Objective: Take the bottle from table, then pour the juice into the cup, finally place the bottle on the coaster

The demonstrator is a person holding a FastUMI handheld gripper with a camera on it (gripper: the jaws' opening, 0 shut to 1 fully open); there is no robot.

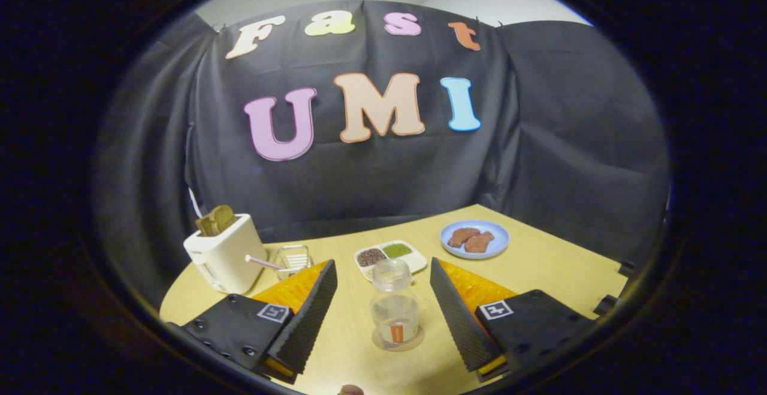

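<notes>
Bottle on the coaster, fingers spread wide.
The clear bottle (393, 308) stood upright on the round coaster (398, 340) on the table (539, 263) — between the gripper (383, 284) fingers, touching neither. Beyond it sat a divided dish (390, 258), a blue plate (474, 239), a glass cup (293, 260) with a straw and a white toaster (225, 254).

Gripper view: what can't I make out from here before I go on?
- Bottle, upright on the coaster between the open gripper fingers: juice level unclear through the clear plastic.
- Cup with straw, beyond the left finger: its base is hidden by that finger.
- Toaster: its lower front is hidden behind the gripper body.
- Small brown thing nearest the camera: cut off, cannot be identified.
</notes>
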